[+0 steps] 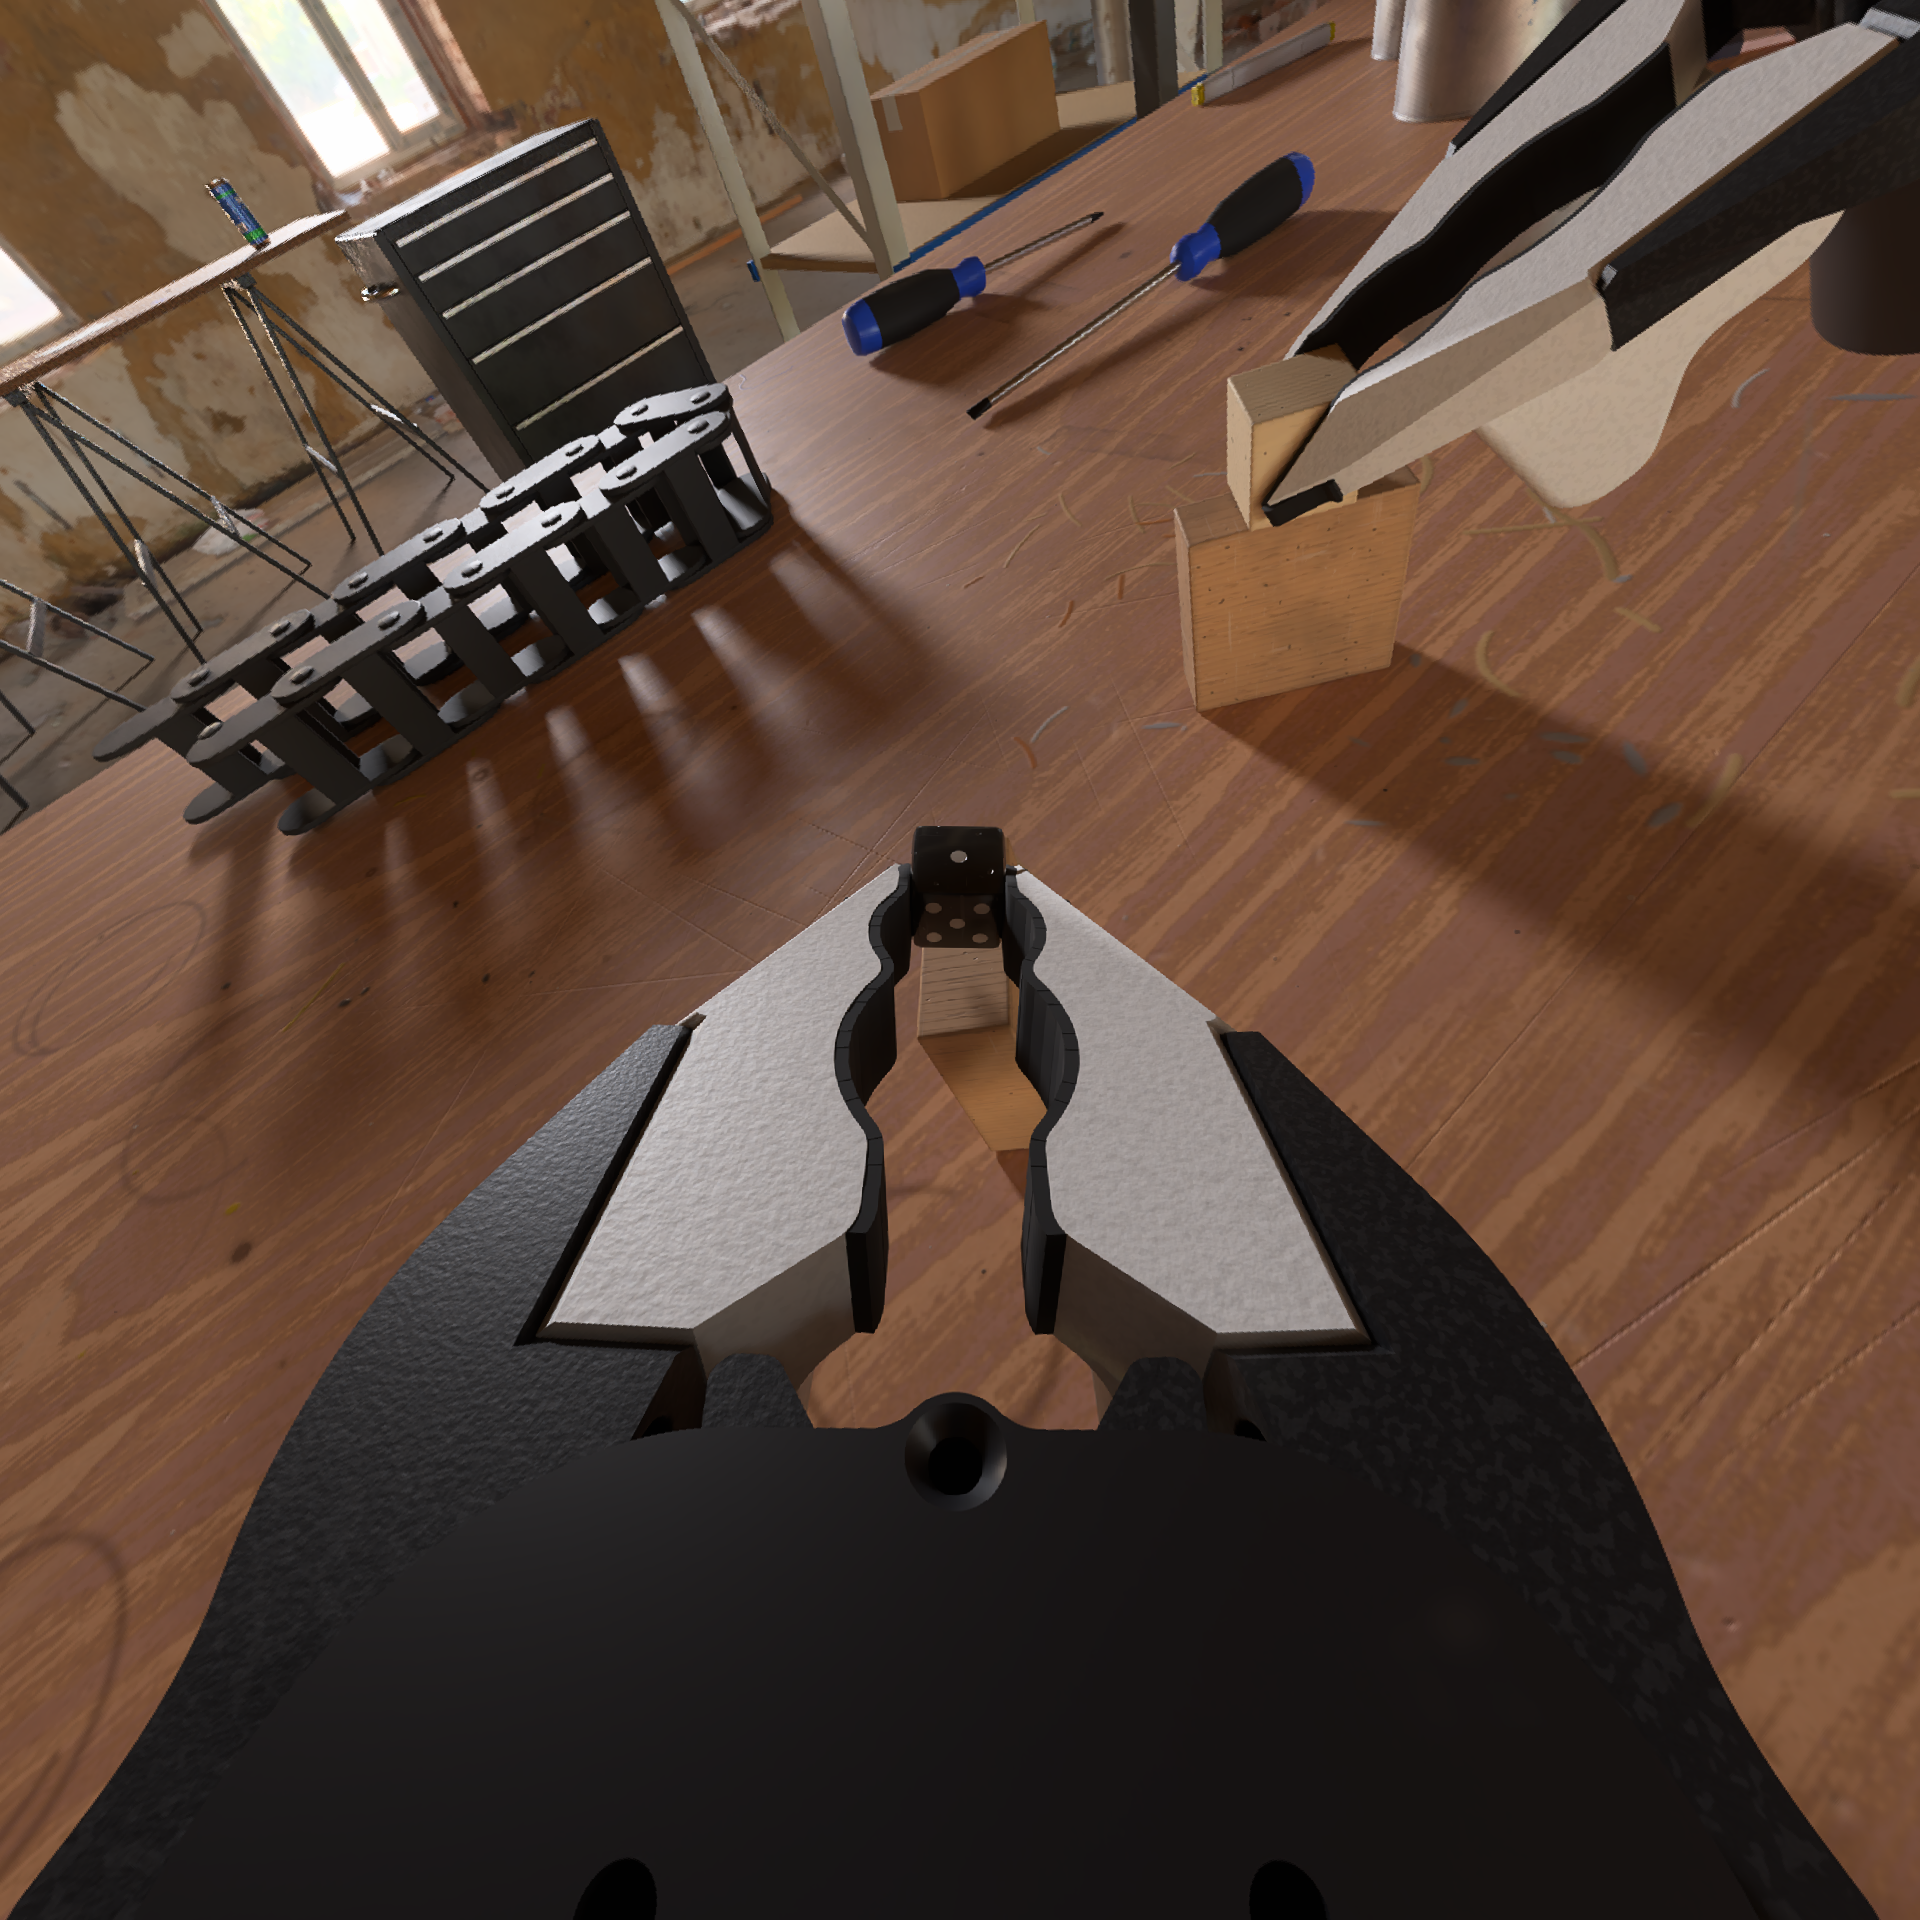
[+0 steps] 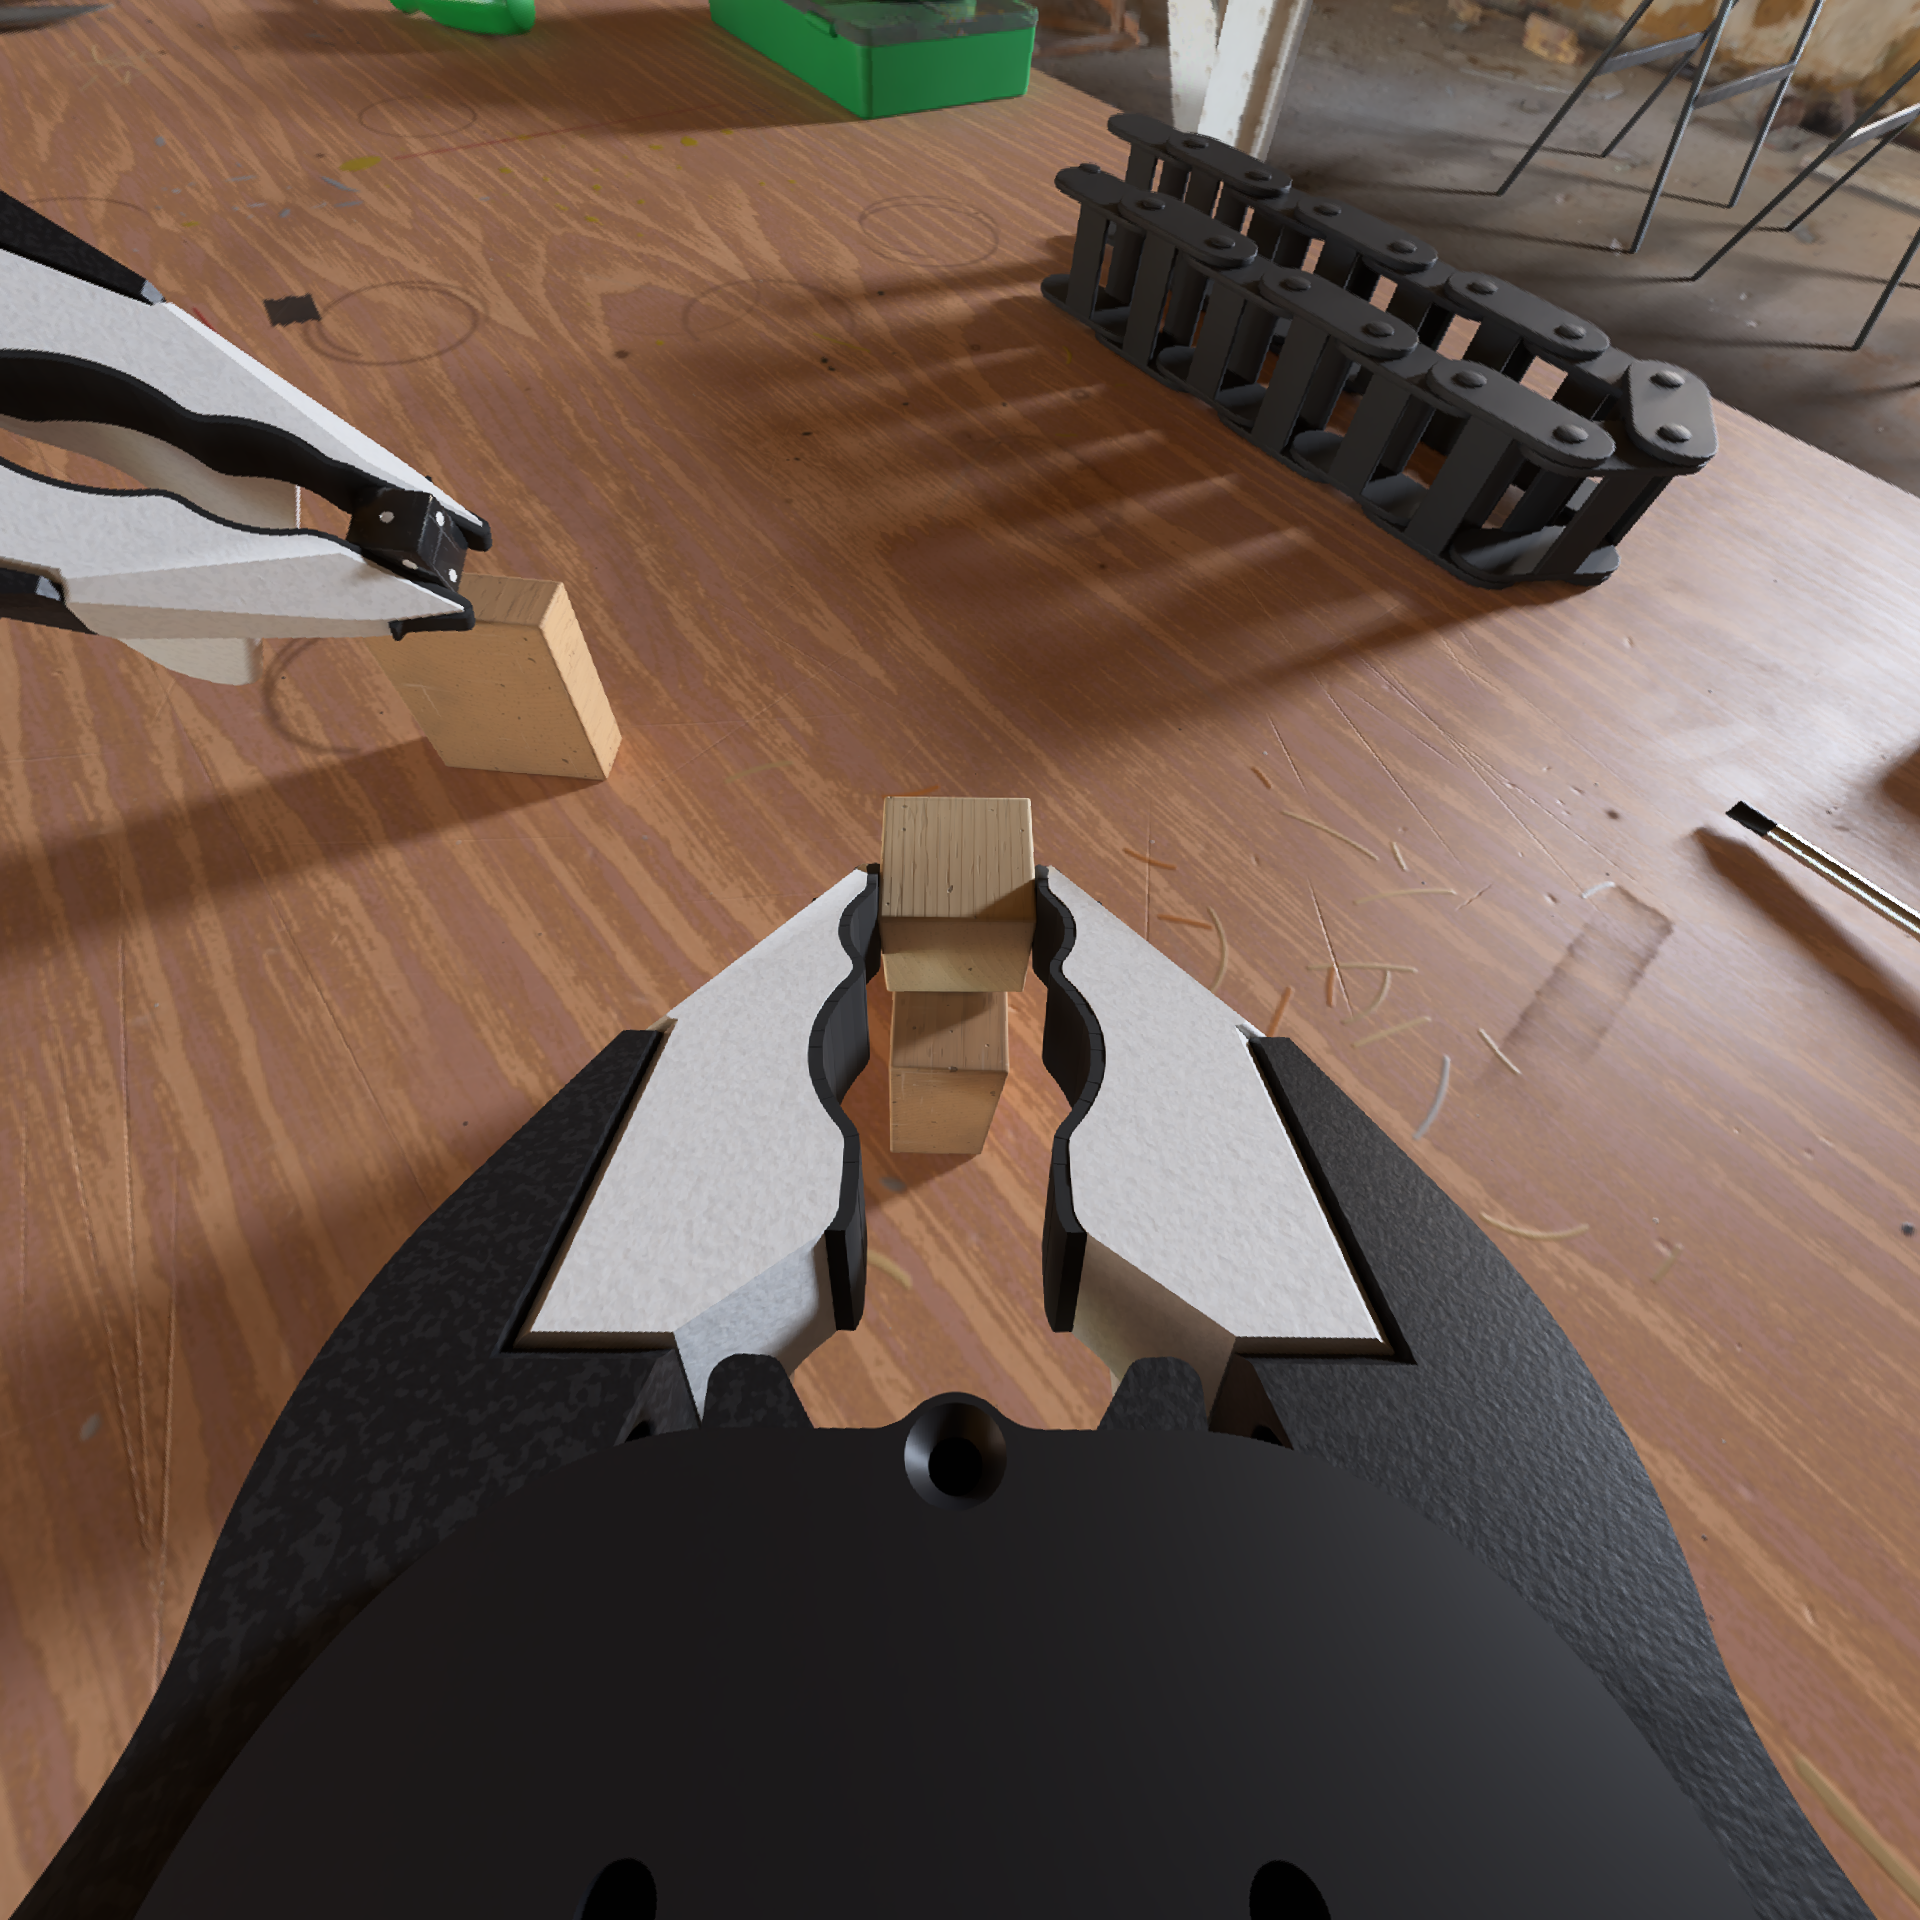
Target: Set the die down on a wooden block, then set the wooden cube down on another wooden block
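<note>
My left gripper (image 1: 958, 902) is shut on a black die (image 1: 958, 854) with white pips. It holds the die just over the top of a wooden block (image 1: 966, 1003) that shows between my fingers. The right wrist view shows the same left gripper (image 2: 449, 574), die (image 2: 407, 535) and block (image 2: 514, 691). My right gripper (image 2: 956, 914) is shut on a pale wooden cube (image 2: 956, 857), right above another upright wooden block (image 2: 945, 1086). In the left wrist view the right gripper (image 1: 1311, 447) holds the cube (image 1: 1262, 431) tilted at the top of its block (image 1: 1294, 608). I cannot tell whether either thing touches its block.
A black cable chain (image 1: 468, 582) lies along the table's edge, also in the right wrist view (image 2: 1382, 343). Two blue-handled screwdrivers (image 1: 914, 301) (image 1: 1236, 218) and a cardboard box (image 1: 966, 114) lie beyond the blocks. A green box (image 2: 883, 42) stands at the far side.
</note>
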